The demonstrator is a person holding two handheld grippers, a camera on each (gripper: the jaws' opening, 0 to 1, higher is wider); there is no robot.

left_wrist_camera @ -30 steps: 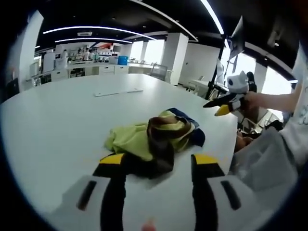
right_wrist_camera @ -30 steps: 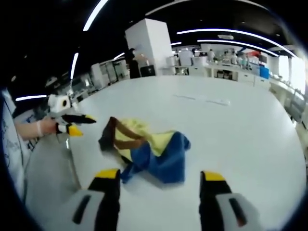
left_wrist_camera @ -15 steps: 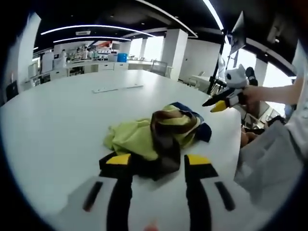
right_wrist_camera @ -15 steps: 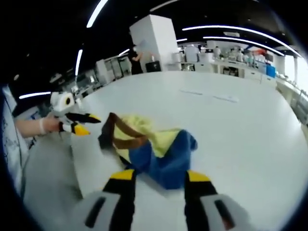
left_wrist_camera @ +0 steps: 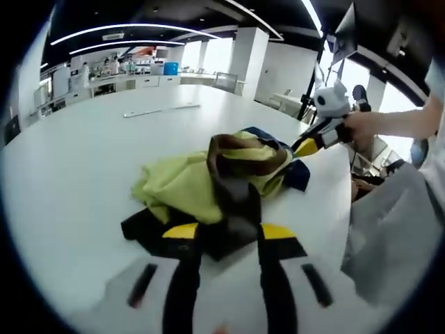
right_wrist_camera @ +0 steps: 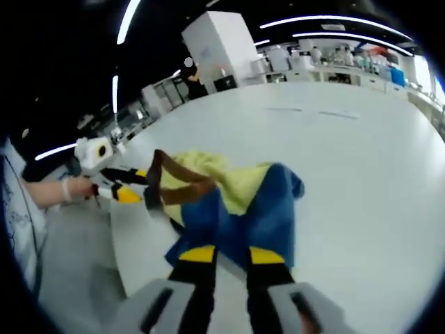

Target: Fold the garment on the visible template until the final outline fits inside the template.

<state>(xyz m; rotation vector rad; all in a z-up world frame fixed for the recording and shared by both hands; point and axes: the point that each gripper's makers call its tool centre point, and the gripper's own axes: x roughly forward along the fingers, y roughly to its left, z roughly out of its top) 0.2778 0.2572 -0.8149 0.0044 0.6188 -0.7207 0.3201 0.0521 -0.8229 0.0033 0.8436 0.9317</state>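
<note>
Barely started. The garment (left_wrist_camera: 222,177) is a crumpled heap of yellow-green, brown and blue cloth on the white worktop (left_wrist_camera: 69,160), near the worktop edge on my side. Nothing is flattened and no fold is made yet. I can't make out a template outline under or around it; there's just a thin pale strip (left_wrist_camera: 161,109) lying far back on the worktop, well apart from the cloth.

My left gripper (left_wrist_camera: 229,233) has its jaws narrowed close together at the brown-black edge of the heap, with dark cloth between the yellow tips. Looks like a pinch on that edge, but I can't tell if it's firmly clamped.

My right gripper (right_wrist_camera: 226,256) is much the same on the other side: jaws nearly together at the lower blue edge of the garment (right_wrist_camera: 243,209), with blue cloth between the tips, probably gripped.

In the right gripper view, the left gripper (right_wrist_camera: 122,184) sits at the brown side of the heap.

What's left, as I judge it, is pretty much everything: lift and spread the garment flat, line it up on the template, then fold until the outline fits inside. Both corners seem to be in hand, so spreading is likely the step now.
</note>
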